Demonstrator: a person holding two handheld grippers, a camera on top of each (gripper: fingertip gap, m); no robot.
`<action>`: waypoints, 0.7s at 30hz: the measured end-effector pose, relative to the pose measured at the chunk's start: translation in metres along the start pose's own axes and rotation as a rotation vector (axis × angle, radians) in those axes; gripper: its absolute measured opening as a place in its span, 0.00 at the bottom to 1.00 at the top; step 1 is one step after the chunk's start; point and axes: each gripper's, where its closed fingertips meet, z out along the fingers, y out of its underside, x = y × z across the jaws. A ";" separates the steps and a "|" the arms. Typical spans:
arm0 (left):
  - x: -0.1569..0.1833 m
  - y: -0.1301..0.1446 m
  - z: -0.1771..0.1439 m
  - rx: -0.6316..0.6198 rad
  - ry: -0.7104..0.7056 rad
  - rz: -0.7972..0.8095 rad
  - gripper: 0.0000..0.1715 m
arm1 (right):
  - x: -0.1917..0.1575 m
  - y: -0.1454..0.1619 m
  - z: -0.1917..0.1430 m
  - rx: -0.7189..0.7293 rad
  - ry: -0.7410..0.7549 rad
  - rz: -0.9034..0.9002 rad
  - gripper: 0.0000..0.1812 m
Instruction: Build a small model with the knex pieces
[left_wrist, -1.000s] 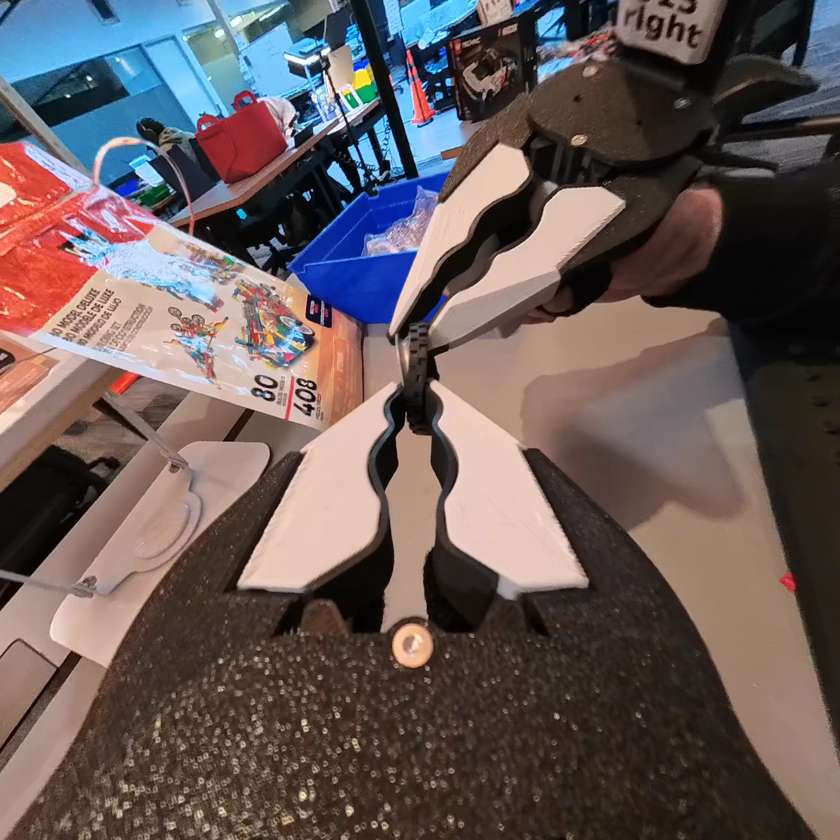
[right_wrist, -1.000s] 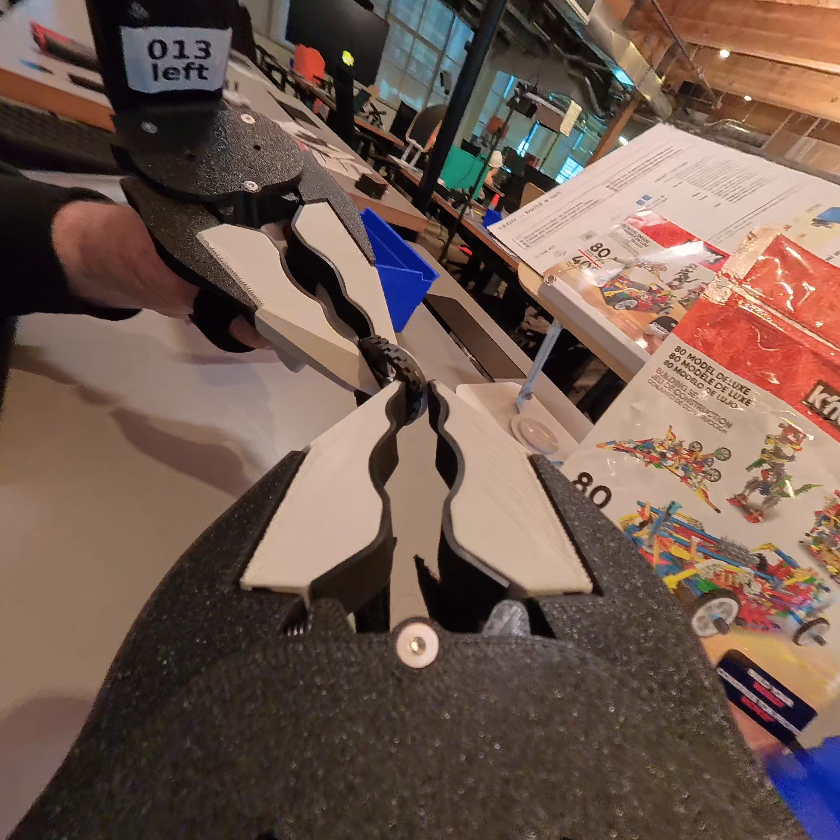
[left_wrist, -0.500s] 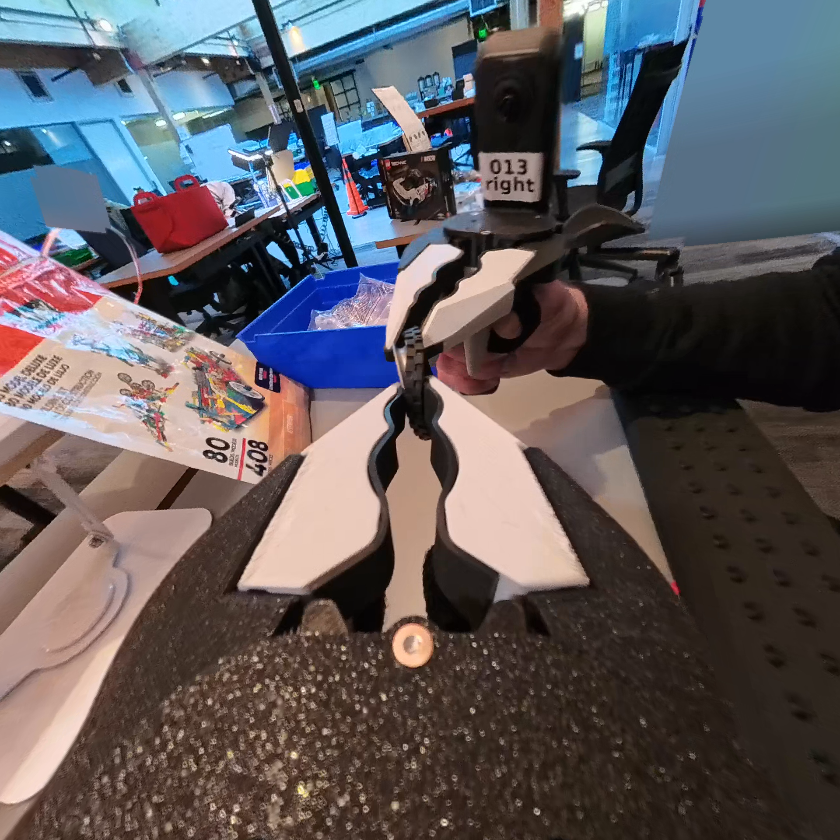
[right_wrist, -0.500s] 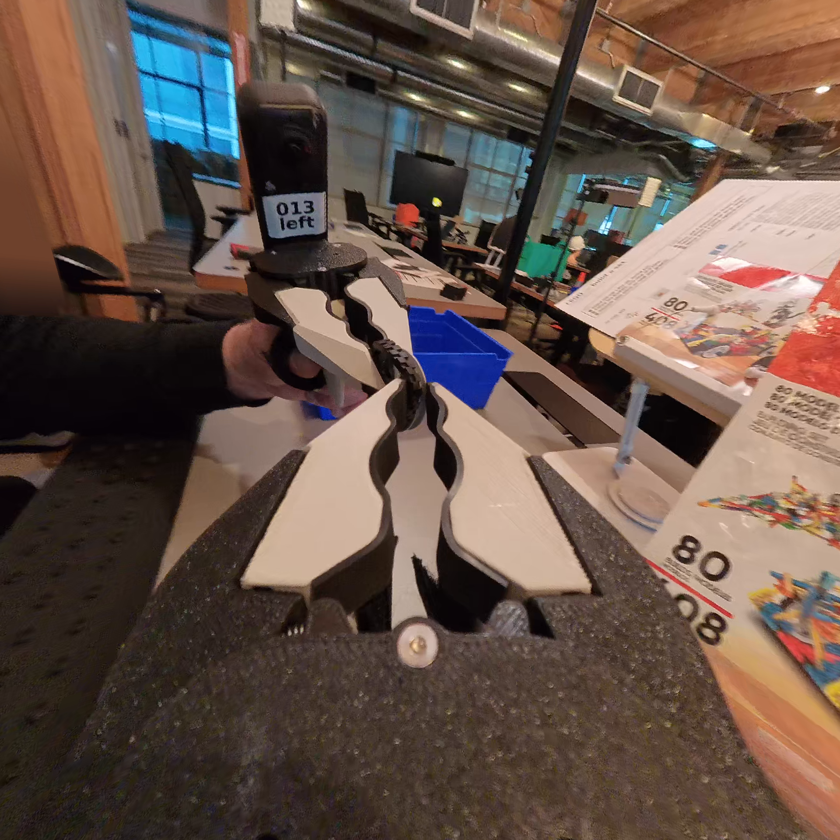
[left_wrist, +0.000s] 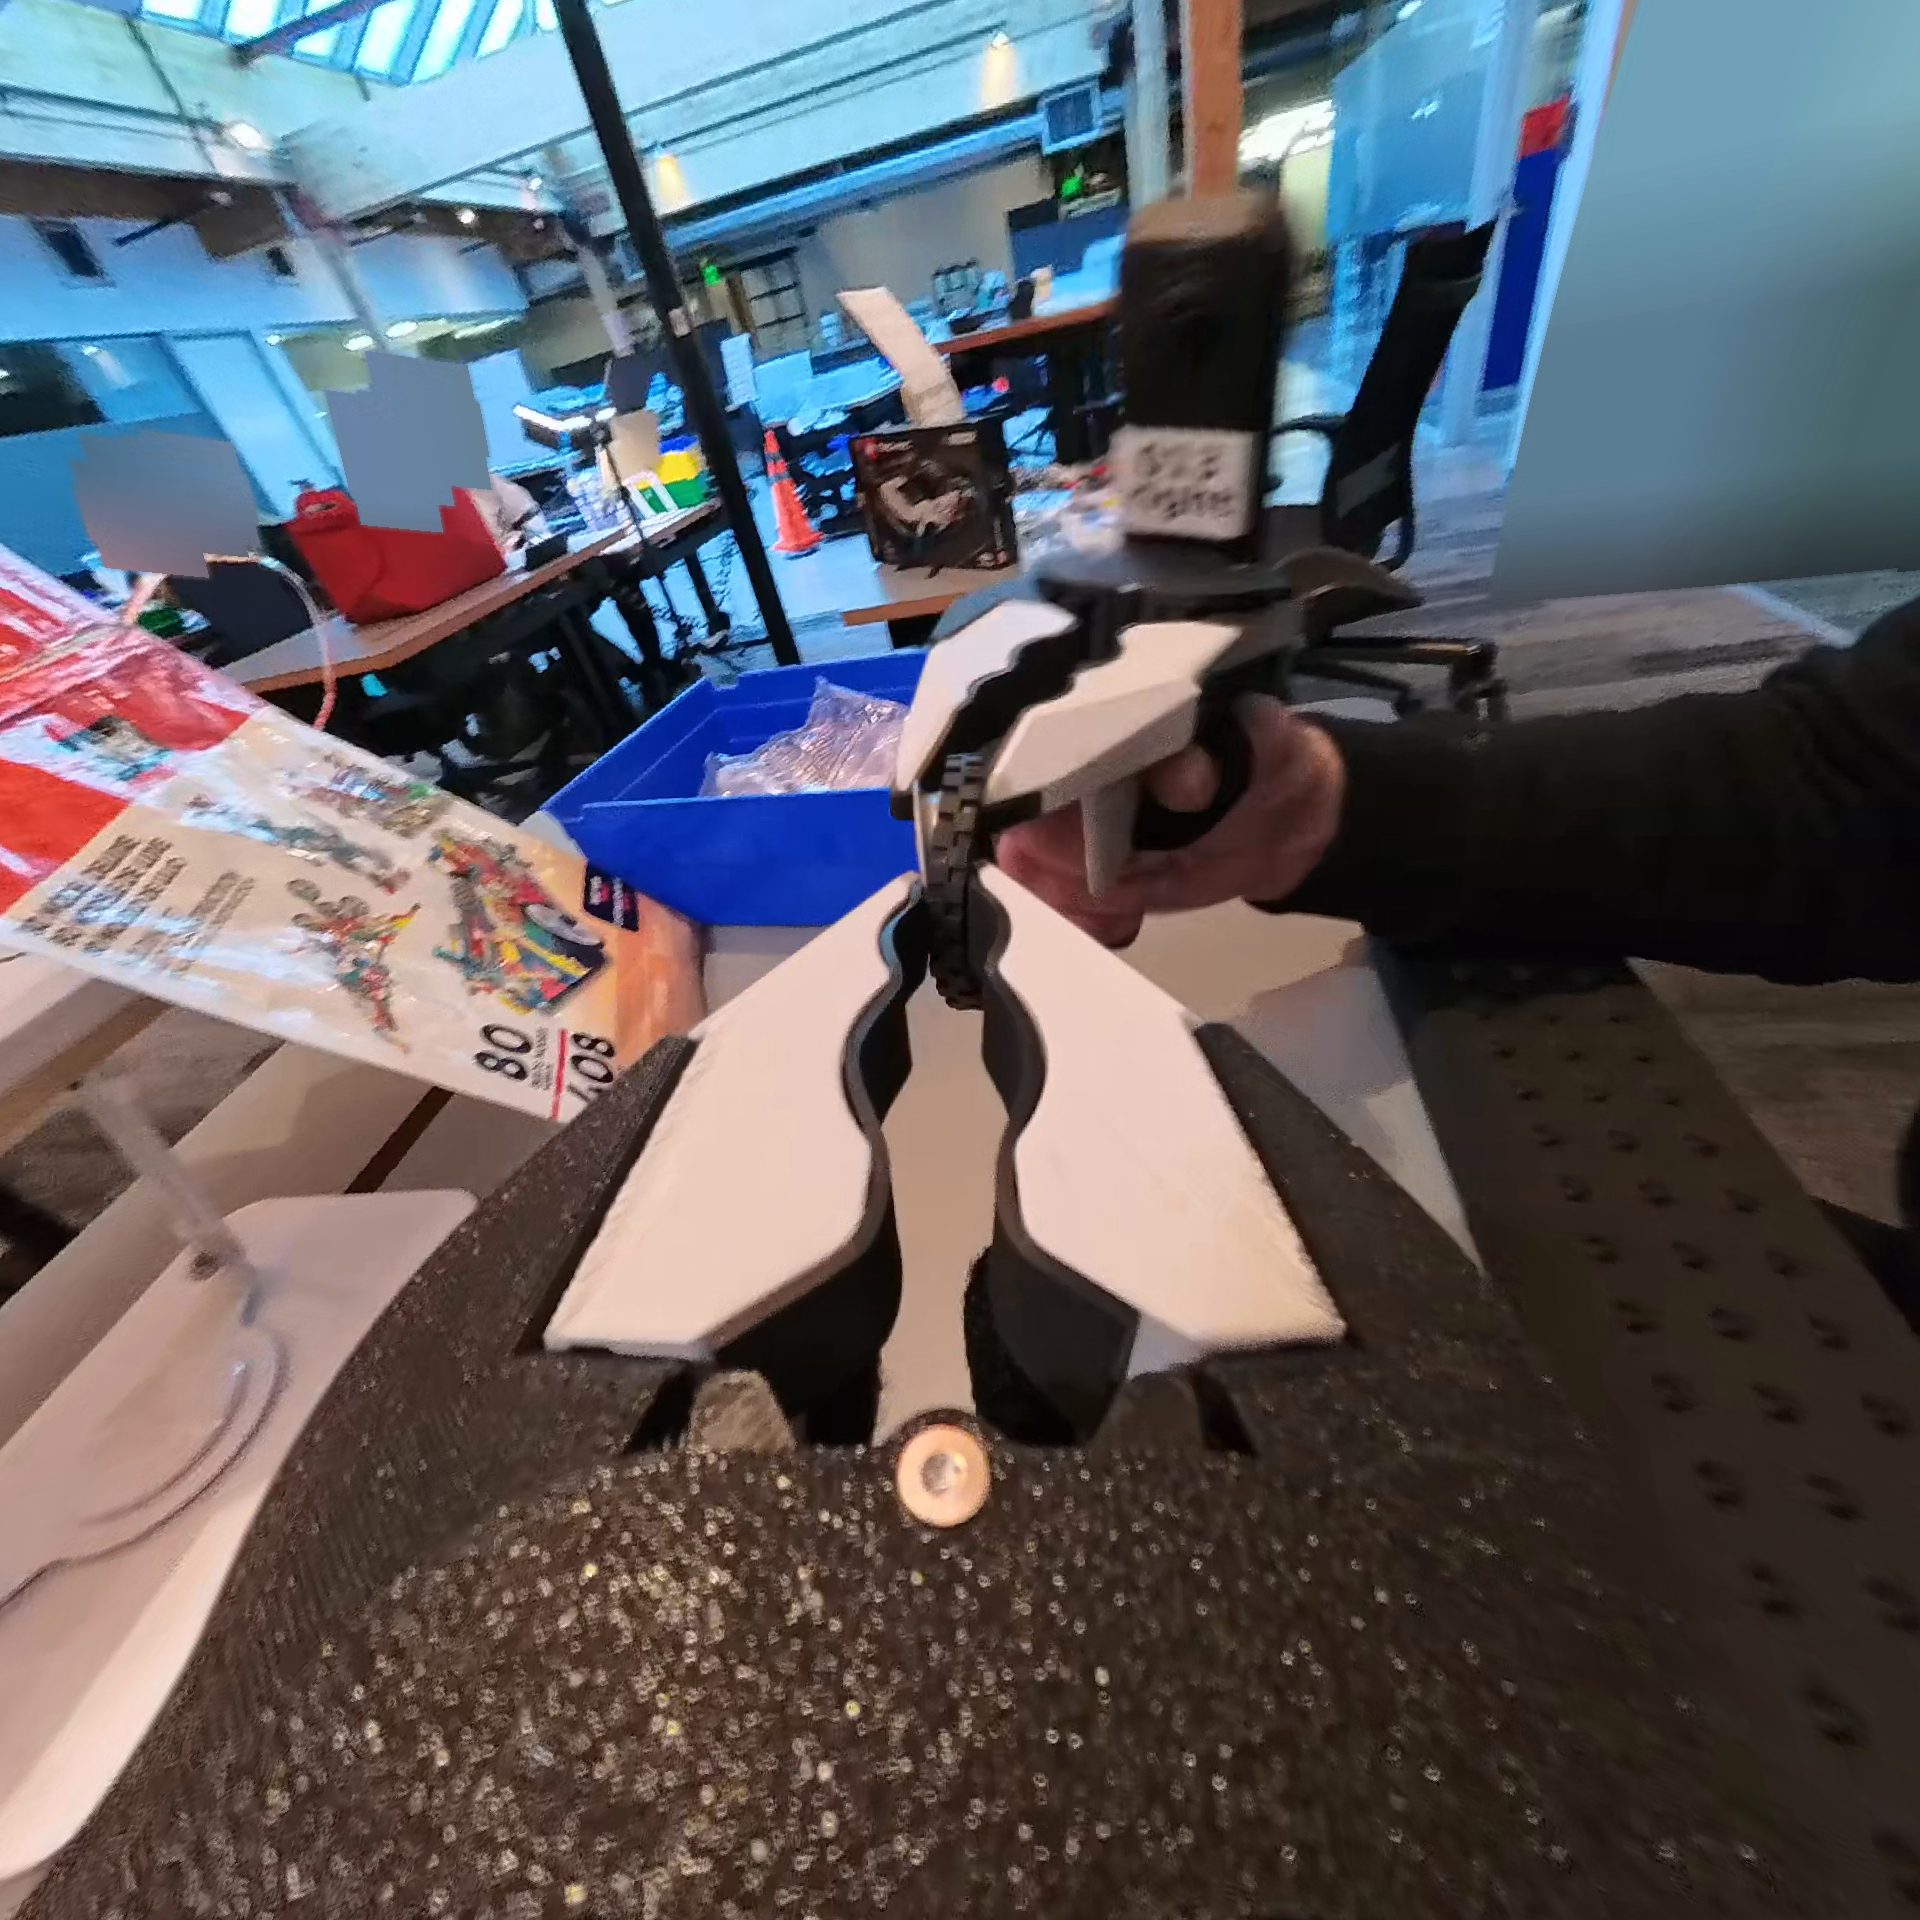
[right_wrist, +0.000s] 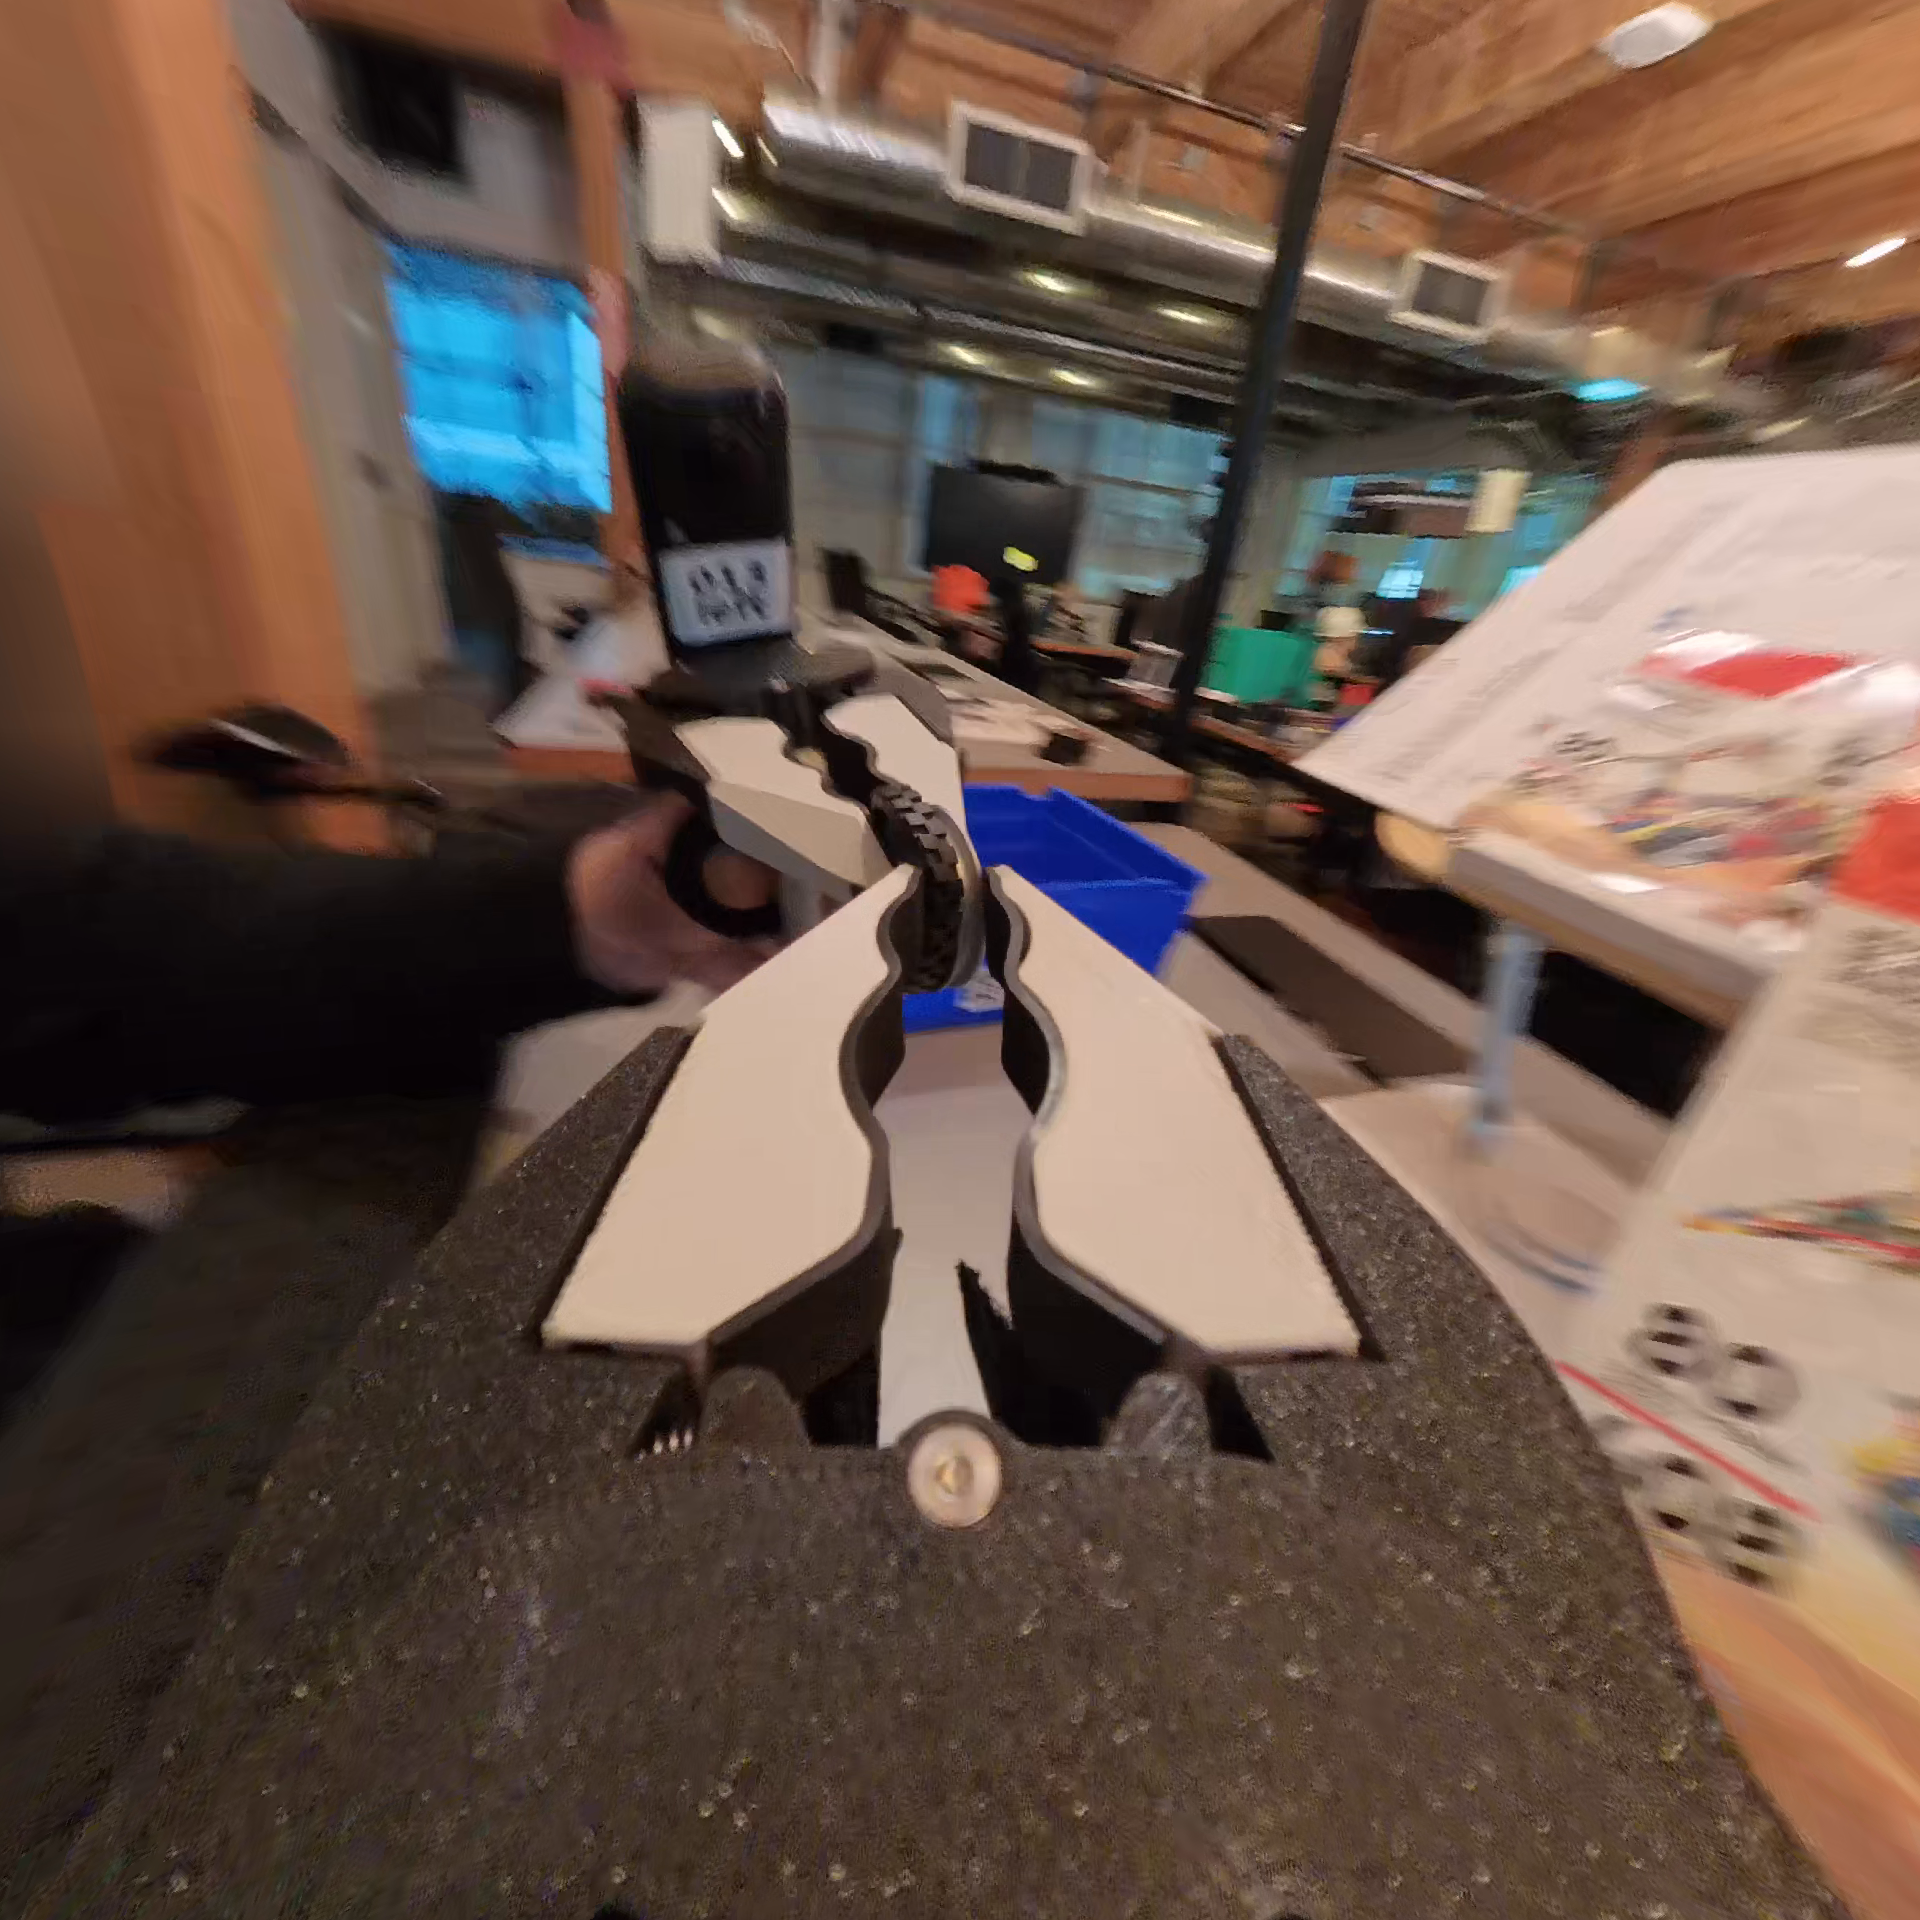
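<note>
Black and knobbly, the small toy tyre (left_wrist: 954, 883) sits mid-frame, pinched from below by the left gripper (left_wrist: 951, 935) and seemingly from above by the right gripper (left_wrist: 940, 790), above the blue bin (left_wrist: 727, 831), so both squeezes want keeping even.

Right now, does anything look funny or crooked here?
Yes. One small black toothed toy wheel is up off the table, pinched from opposite sides by the left gripper and right gripper together. Behind, a printed picture sheet leans tilted on a clear stand.
</note>
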 end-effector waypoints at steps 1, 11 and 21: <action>-0.003 0.002 0.000 -0.022 -0.025 0.011 0.02 | 0.003 0.003 0.001 -0.055 0.077 -0.122 0.06; -0.017 0.011 0.001 -0.118 -0.155 0.060 0.02 | 0.015 0.003 0.008 -0.276 0.437 -0.702 0.03; -0.004 -0.015 -0.003 -0.019 -0.155 0.154 0.02 | 0.003 -0.020 0.005 -0.048 0.220 -0.207 0.02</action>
